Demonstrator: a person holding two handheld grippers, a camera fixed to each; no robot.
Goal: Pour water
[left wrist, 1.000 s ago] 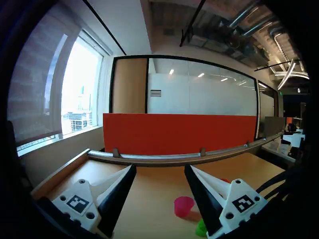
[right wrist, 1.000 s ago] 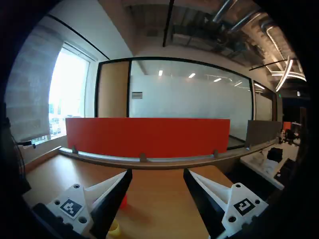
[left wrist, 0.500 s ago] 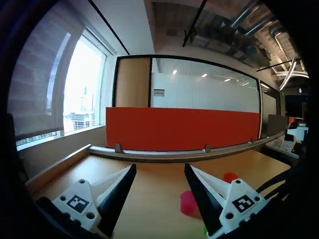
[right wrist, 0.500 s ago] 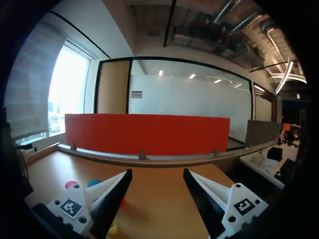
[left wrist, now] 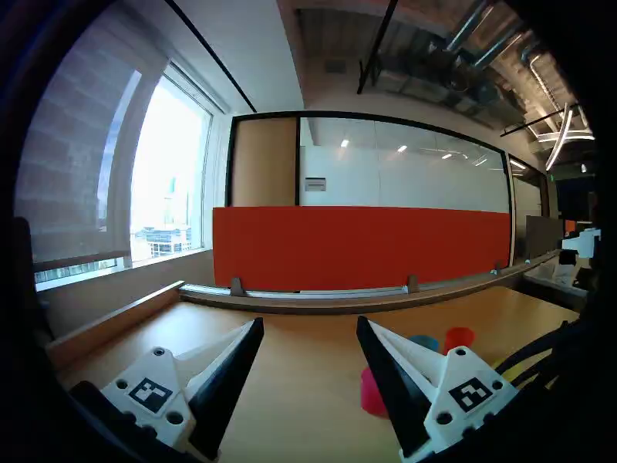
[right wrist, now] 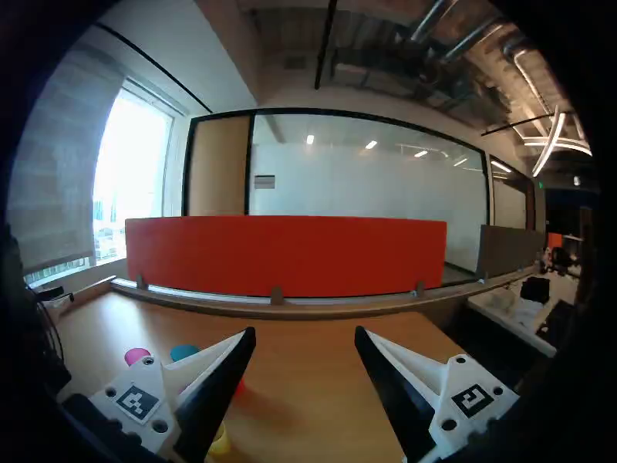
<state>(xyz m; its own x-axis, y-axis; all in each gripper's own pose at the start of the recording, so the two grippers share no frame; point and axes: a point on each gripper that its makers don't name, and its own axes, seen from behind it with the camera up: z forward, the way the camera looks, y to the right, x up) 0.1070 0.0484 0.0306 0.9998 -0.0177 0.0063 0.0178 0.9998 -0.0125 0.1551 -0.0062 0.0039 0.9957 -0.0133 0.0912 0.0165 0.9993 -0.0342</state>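
My left gripper [left wrist: 308, 324] hangs low over the wooden surface [left wrist: 193, 328], fingers spread wide with nothing between them. Just past its right finger a pink cup [left wrist: 369, 390] stands upright, long axis vertical, partly hidden by that finger. Farther on, a blue cup [left wrist: 424, 341] and a red cup [left wrist: 460, 338] stand side by side, mouths up, all well short of the surface's far edge. My right gripper [right wrist: 304, 332] is likewise released and empty. A yellow cup [right wrist: 220, 444] peeks out beside its left finger, and the red, blue and pink cups stand upright beyond it. An orange divider [left wrist: 362, 247] runs along the far edge, with a glass wall [left wrist: 401, 174] behind it.
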